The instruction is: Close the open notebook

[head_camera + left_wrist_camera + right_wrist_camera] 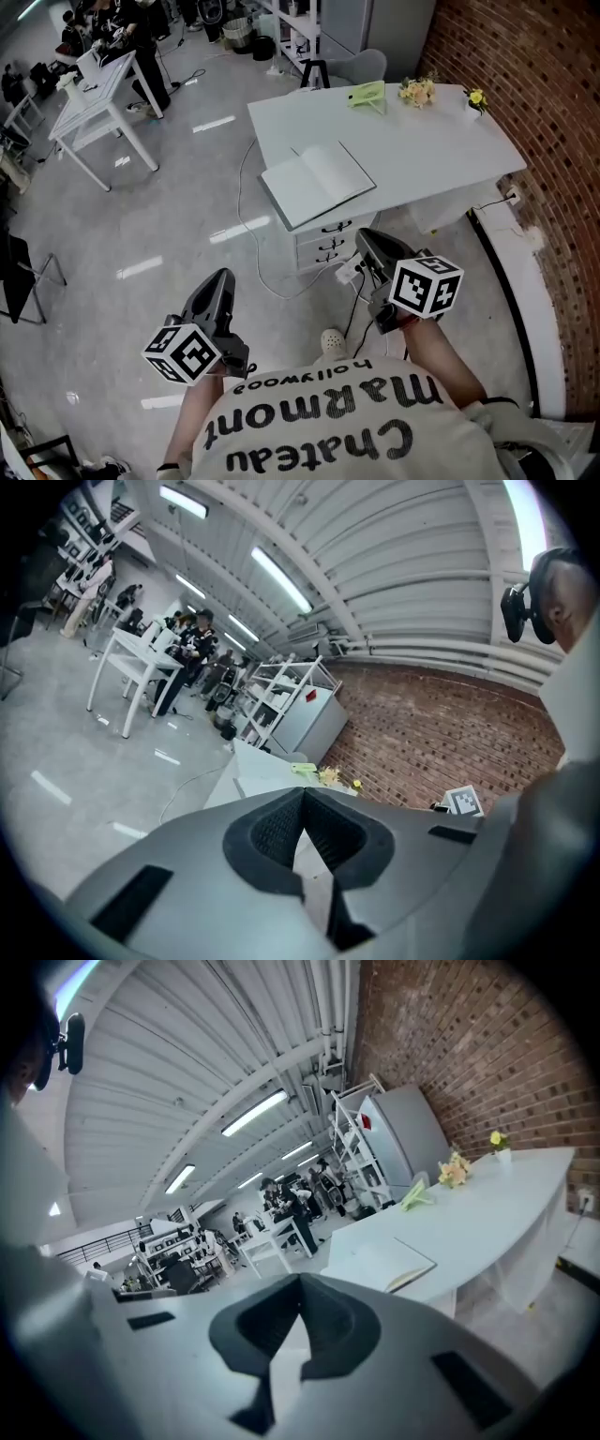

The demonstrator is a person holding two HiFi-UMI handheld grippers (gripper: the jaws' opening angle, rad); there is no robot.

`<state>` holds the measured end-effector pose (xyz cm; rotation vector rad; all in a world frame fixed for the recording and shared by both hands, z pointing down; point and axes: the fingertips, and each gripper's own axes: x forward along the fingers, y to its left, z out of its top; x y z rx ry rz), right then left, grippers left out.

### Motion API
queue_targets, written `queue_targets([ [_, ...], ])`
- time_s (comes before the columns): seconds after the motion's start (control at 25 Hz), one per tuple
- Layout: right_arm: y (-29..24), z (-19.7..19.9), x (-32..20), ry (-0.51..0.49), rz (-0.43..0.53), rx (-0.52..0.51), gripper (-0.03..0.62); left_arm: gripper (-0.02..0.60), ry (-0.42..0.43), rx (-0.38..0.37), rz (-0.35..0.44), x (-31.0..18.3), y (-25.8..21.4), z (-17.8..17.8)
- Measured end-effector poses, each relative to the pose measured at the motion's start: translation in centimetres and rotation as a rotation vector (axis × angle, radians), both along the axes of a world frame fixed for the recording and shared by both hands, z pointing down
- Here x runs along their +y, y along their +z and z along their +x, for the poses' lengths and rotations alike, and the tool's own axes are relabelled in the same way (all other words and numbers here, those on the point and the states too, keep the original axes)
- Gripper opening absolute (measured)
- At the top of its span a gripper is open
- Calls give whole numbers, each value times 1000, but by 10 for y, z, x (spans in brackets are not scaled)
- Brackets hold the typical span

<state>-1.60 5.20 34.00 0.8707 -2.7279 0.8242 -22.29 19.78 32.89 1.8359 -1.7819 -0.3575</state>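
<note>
Left gripper [222, 277]: jaws closed, empty. Right gripper [368, 236]: jaws closed, empty. Both well apart from the table. Notebook [317, 180]: open, flat, at the tabletop's [427, 141] near left corner.

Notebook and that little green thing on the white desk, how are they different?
The notebook is white; the green thing is pale green. The notebook is much bigger than the green thing. The notebook lies open and flat by the near corner of the desk; the green thing sits at the far edge beside the flowers. Both rest on the same white desk.
</note>
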Motion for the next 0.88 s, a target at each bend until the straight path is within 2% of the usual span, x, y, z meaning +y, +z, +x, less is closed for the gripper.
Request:
queue_targets([
  [0.36, -11, -14, -92, -74, 2, -37, 3, 0, -76, -19, -9, -78, -4, -2],
  [0.6, -7, -8, -139, -109, 10, -30, 3, 0, -182, 48, -23, -111, 9, -8],
  [0.72, 5, -4, -155, -115, -4, -23, 3, 0, -233, 122, -29, -117, 30, -10],
  [0.88, 28, 1, -166, -99, -55, -23, 3, 0, -233, 195, -83, -125, 65, -4],
])
